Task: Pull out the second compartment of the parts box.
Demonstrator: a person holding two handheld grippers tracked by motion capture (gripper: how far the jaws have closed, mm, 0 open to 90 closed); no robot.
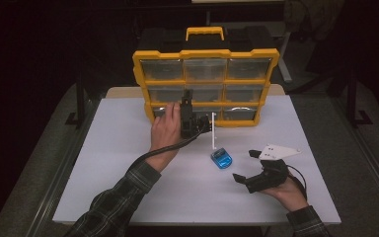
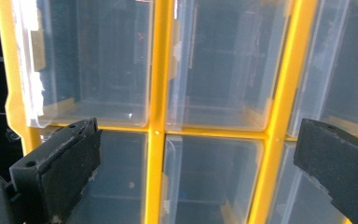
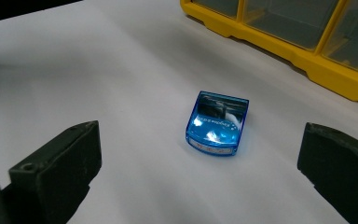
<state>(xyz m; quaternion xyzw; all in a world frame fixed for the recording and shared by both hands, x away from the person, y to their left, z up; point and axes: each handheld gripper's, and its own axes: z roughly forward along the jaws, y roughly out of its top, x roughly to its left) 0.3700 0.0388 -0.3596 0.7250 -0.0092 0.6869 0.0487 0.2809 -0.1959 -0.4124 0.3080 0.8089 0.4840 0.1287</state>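
Left gripper (image 1: 190,116) released at organizer (image 1: 206,86) drawers, likely to open one; right gripper (image 1: 250,168) released, lined up on blue box (image 3: 217,122)

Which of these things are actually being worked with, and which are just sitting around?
In use:
- yellow plastic organiser case with clear drawers, faced by the open left gripper
- small translucent blue plastic box, lined up between the open right gripper's jaws

Lying about:
- thin white upright strip near the case
- white table

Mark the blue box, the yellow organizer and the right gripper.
blue box (image 3: 217,122): right gripper view, top face.
yellow organizer (image 1: 206,54): high view, top frame bar.
right gripper (image 1: 245,166): high view, between its fingertips.
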